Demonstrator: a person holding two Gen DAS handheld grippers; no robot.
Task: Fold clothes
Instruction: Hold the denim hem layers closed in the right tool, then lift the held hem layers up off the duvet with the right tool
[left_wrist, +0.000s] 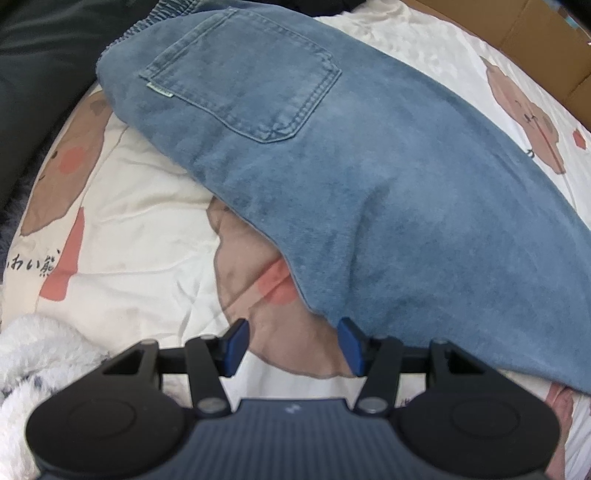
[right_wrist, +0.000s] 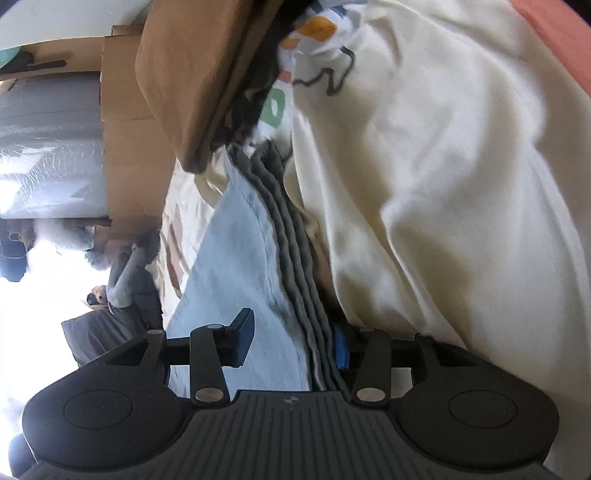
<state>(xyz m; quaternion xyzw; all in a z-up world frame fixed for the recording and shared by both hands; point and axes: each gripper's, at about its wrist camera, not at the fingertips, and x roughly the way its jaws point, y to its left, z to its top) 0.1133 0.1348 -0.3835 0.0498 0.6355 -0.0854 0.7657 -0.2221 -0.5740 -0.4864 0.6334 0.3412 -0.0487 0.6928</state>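
Blue denim jeans lie folded on a cream bedsheet with bear prints, back pocket up and elastic waistband at the far left. My left gripper is open at the near edge of the jeans. Its right fingertip touches the denim hem, and its left one is over bare sheet. In the right wrist view my right gripper is open around the edge of a stack: pale blue cloth and several grey folded layers run between its fingers. The right fingertip is pressed against the grey layers.
A cream garment bulges to the right of the stack, and a brown cloth and a printed white piece lie beyond it. Cardboard boxes stand behind. White fluffy fabric is at the left gripper's near left, dark cushion far left.
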